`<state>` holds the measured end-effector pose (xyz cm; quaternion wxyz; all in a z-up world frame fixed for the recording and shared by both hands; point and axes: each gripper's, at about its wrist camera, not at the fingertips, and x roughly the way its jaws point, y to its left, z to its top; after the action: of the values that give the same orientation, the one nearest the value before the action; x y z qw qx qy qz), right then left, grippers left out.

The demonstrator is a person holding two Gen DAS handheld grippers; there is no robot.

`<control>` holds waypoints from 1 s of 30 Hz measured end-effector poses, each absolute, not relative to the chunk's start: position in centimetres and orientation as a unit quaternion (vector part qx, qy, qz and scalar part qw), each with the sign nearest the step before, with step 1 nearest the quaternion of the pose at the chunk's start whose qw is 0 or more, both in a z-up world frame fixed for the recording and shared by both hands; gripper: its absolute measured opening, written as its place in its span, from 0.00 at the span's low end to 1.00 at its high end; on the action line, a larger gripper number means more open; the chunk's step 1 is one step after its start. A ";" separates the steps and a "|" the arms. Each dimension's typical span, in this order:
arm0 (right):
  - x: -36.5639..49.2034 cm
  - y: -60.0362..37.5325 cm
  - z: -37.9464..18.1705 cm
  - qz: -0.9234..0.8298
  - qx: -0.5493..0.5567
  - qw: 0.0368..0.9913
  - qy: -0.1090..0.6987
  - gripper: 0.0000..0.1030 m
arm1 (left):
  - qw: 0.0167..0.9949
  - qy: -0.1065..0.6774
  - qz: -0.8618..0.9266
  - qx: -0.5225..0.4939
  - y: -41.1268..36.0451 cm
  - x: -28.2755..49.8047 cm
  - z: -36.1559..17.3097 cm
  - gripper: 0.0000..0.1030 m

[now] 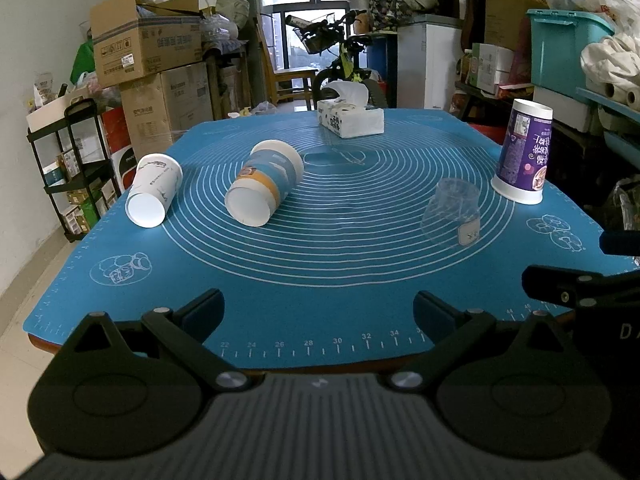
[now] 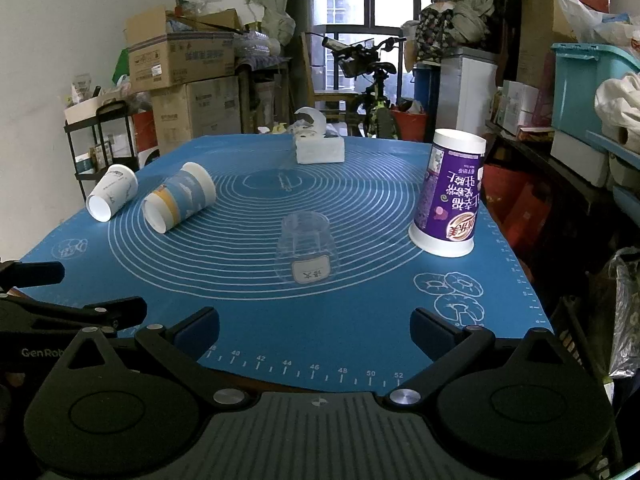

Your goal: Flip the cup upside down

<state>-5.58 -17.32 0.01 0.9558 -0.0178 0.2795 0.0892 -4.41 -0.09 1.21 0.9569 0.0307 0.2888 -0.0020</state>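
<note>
Purple cup (image 2: 448, 196) stands inverted, print upside down; both claws wide open, empty.

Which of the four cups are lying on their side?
Two: the plain white cup and the blue-and-orange cup at the left. The clear cup and purple cup stand upside down.

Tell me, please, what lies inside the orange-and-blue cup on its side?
The orange-and-blue cup shows only bare white wall through its open mouth; the deepest part by its base is hidden.
</note>
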 end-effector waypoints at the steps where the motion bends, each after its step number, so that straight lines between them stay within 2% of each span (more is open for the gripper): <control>1: -5.6 -17.3 0.0 0.089 -0.018 0.956 0.280 0.98 | 0.957 0.289 -0.002 0.031 -0.1 -4.4 1.2 0.97; 30: -5.7 -17.3 -0.1 0.092 -0.019 0.955 0.282 0.98 | 0.957 0.289 0.001 0.032 0.0 -4.4 1.3 0.97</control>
<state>-5.65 -17.30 -0.09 0.9548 -0.0191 0.2820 0.0918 -4.36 -0.05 1.27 0.9569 0.0322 0.2888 0.0008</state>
